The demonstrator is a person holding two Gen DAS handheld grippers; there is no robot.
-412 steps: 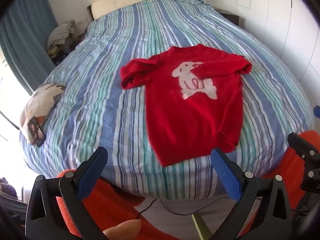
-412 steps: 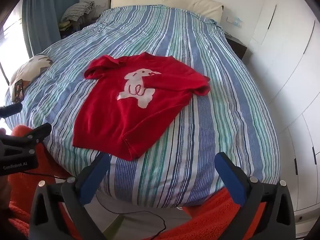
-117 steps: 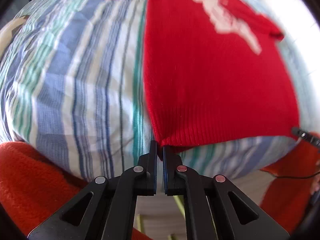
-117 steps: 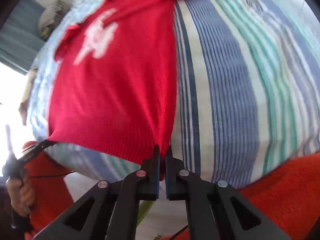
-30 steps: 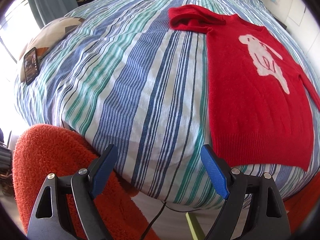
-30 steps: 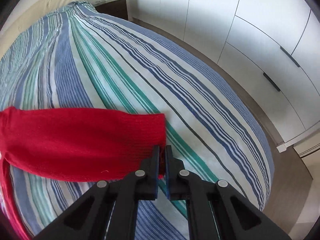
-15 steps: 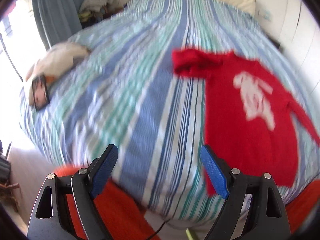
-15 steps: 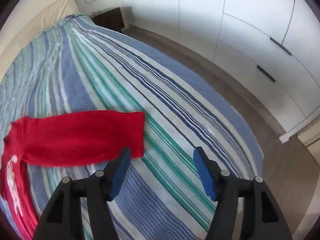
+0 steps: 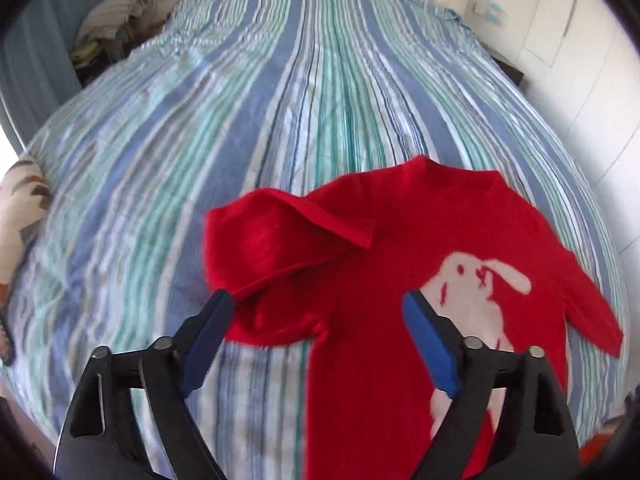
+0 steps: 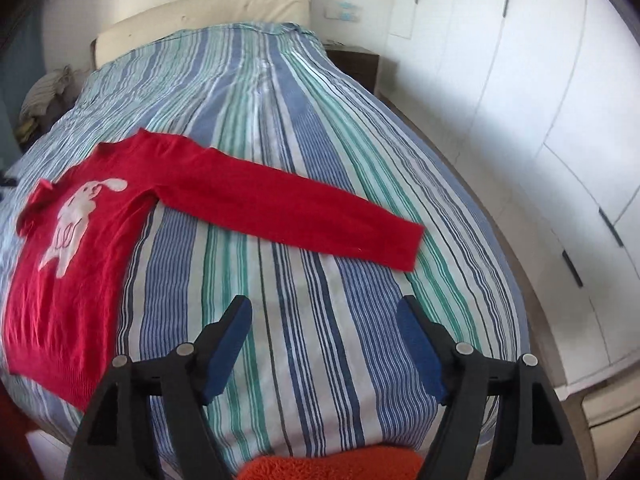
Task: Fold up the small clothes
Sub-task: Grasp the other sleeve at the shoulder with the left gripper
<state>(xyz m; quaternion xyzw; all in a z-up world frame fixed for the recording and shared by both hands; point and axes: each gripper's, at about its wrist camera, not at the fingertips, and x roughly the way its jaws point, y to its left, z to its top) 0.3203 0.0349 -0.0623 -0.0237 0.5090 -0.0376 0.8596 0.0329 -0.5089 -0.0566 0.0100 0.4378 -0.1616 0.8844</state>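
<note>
A red sweater (image 9: pixel 384 280) with a white animal print lies face up on the striped bed (image 9: pixel 280 80). In the left wrist view its left sleeve (image 9: pixel 272 248) is bunched and folded near the shoulder. My left gripper (image 9: pixel 316 304) is open and empty, just above that bunched sleeve. In the right wrist view the sweater (image 10: pixel 80 240) lies at the left, and its right sleeve (image 10: pixel 296 212) is stretched out straight across the bed. My right gripper (image 10: pixel 324 308) is open and empty, above the bedcover a little short of the sleeve's cuff.
A patterned cushion (image 9: pixel 20 208) lies at the bed's left edge. A cream headboard (image 10: pixel 200 16) and a nightstand (image 10: pixel 356 64) stand at the far end. White wardrobe doors (image 10: pixel 540 100) run along the right. Orange fleece (image 10: pixel 332 464) shows at the foot of the bed.
My right gripper let go of the right sleeve cuff, opened and drew back, leaving the sleeve stretched out. My left gripper, open throughout, moved forward and right to the bunched left sleeve.
</note>
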